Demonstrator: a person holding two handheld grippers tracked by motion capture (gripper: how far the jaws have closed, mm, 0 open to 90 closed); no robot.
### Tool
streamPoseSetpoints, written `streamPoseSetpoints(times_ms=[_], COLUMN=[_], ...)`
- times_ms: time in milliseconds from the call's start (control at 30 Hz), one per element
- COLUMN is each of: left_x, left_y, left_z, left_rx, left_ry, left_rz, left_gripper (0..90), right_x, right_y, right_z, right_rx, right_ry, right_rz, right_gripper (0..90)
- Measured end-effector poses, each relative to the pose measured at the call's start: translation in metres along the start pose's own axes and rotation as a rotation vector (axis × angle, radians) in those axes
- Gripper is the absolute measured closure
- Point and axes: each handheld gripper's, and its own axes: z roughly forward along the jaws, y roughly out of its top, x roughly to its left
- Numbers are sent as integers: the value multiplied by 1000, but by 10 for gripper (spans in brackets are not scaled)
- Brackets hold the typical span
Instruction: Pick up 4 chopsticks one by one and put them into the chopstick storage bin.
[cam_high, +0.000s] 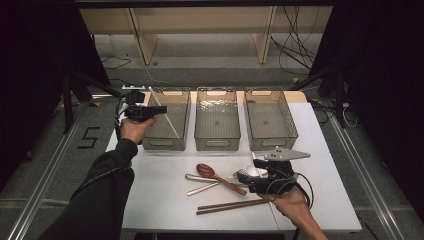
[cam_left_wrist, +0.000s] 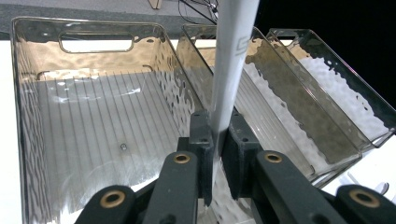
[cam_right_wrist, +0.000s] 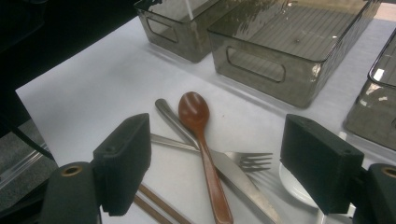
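My left gripper (cam_high: 159, 109) (cam_left_wrist: 218, 135) is shut on a thin silvery-white stick (cam_high: 170, 124) (cam_left_wrist: 232, 60), like a single chopstick. It holds the stick slanted over the left clear bin (cam_high: 184, 116) (cam_left_wrist: 93, 116). My right gripper (cam_high: 250, 176) (cam_right_wrist: 215, 172) stands open just above a heap of cutlery at the table's front, with nothing pinched. The heap holds a brown wooden spoon (cam_high: 218, 177) (cam_right_wrist: 198, 121), a metal fork (cam_right_wrist: 252, 161), a metal knife (cam_right_wrist: 233, 179), a white spoon (cam_high: 248, 173) (cam_right_wrist: 294, 184) and a pair of brown chopsticks (cam_high: 232, 205) (cam_right_wrist: 156, 209).
Three clear bins stand side by side at the back of the white table (cam_high: 160, 200): the left one, a middle one (cam_high: 216, 135) (cam_right_wrist: 299, 70) and a right one (cam_high: 272, 136). A person's sleeve (cam_high: 100, 190) reaches in at the left. Cables lie on the floor beyond.
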Motion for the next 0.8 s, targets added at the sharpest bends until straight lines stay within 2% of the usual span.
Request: streamPoseSetpoints(times_ms=[167,533,800], left_x=[-1,1,2], left_y=[3,7,7], left_z=[3,8,7], left_rx=[4,10,8], left_ry=[13,40,58], left_rz=[8,-6,-24], left_gripper=[815,764,630], right_x=[0,0,1], right_y=[0,0,0], right_z=[0,0,1], right_rx=[0,0,3], right_ry=[1,5,8], right_rz=[0,-2,-6], right_gripper=[255,256,257])
